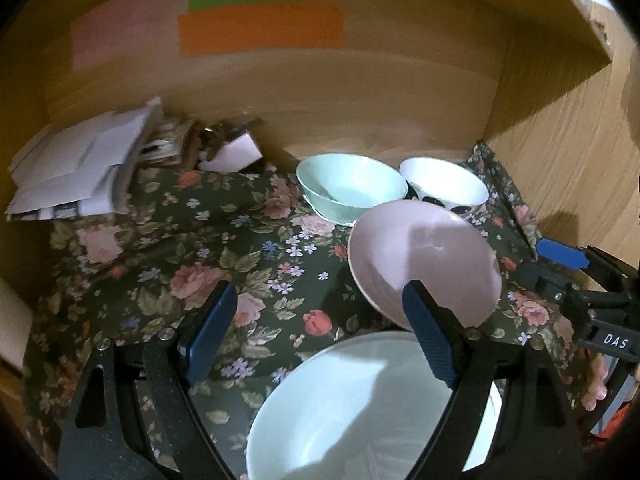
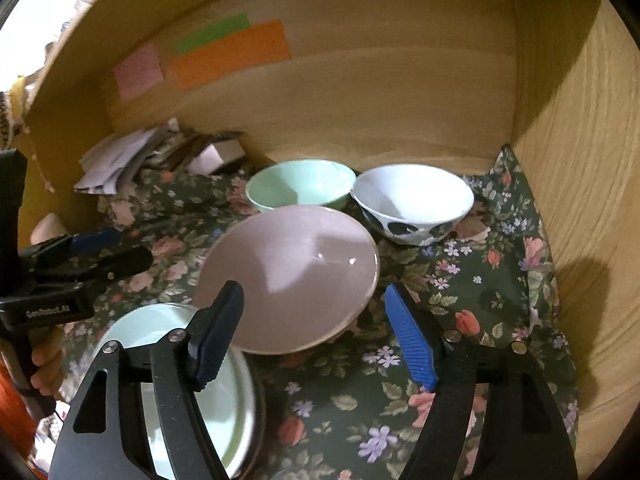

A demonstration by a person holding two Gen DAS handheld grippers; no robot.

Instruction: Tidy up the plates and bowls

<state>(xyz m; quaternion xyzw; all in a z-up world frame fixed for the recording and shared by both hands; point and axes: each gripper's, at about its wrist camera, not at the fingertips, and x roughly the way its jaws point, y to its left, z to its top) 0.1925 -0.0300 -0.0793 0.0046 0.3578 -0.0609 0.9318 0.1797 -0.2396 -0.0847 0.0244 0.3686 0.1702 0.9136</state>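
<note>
Pink bowl (image 2: 292, 276) sitting empty mid-frame on floral cloth (image 2: 460, 320); left gripper (image 1: 320, 332), right gripper (image 2: 320, 332) both gaping wide, gripping nothing.

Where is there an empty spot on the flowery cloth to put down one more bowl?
The widest bare patch of flowery cloth lies right of the pink bowl, in front of the white patterned bowl, up to the wooden side wall. Another lies left of the pink bowl, below the papers. Around the green bowl and pale plate it is crowded.

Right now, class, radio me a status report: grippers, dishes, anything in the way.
Left gripper open, empty. Right gripper open, empty. Pink bowl tilted, leaning on pale green plate; green bowl and white bowl behind. Papers at back left, clear.
</note>
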